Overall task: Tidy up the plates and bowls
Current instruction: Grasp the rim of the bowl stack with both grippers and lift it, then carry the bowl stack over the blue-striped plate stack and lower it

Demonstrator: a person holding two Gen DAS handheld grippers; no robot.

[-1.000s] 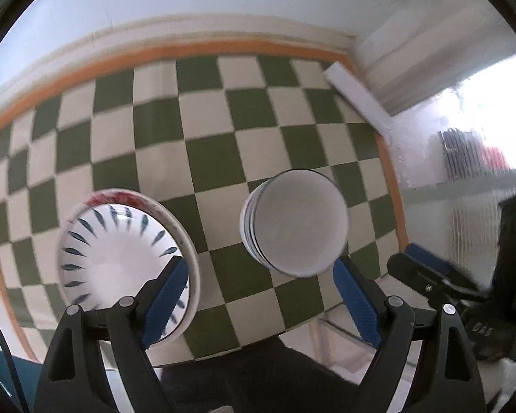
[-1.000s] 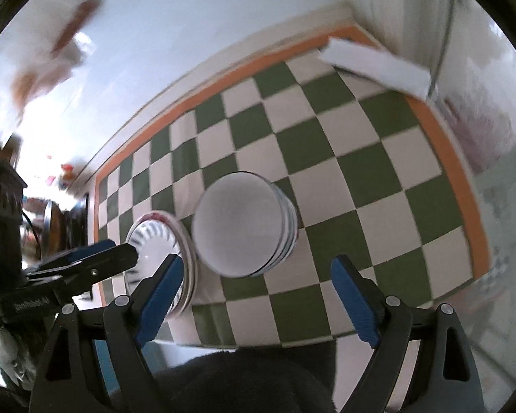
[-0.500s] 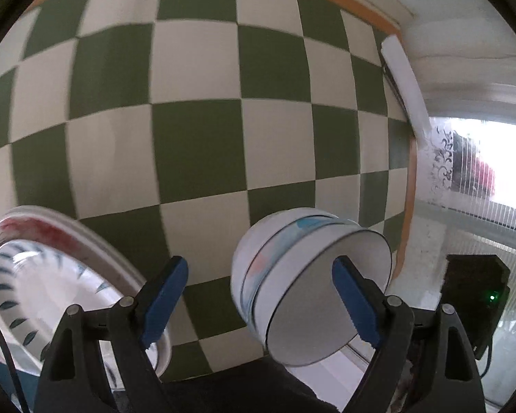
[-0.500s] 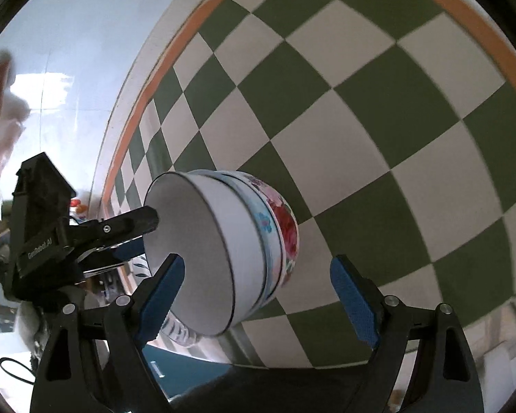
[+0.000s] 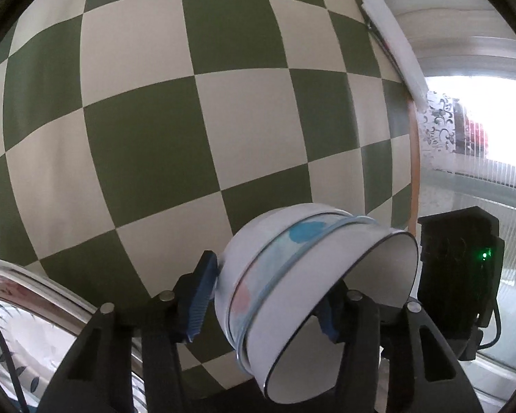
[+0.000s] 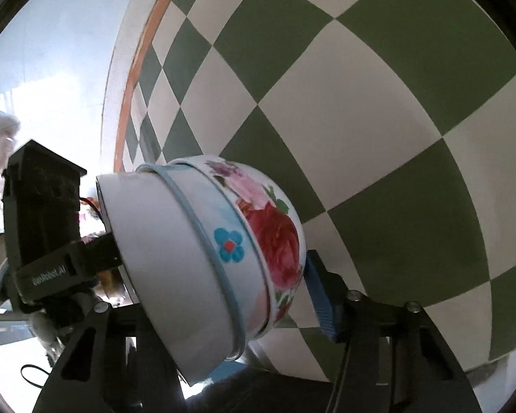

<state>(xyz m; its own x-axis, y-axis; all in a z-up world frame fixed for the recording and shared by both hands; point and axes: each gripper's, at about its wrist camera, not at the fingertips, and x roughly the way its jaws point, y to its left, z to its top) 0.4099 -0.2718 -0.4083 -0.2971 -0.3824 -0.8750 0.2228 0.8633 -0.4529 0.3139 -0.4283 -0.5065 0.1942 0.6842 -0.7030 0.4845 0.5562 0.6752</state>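
Pinching a stack of nested enamel bowls (image 5: pixel 313 282) from opposite sides, both grippers grip it. Left gripper (image 5: pixel 263 296) and right gripper (image 6: pixel 223 296) press its walls above the checkered tablecloth (image 5: pixel 175 130).

I count three nested bowls (image 6: pixel 223 258) at lower centre of my right view, two plates (image 5: pixel 34 309) stacked at lower left of my left view, and one white box (image 5: pixel 392 44) at upper right there.

White floral bowls (image 6: pixel 223 258); green-cream checked cloth (image 5: pixel 189 120).
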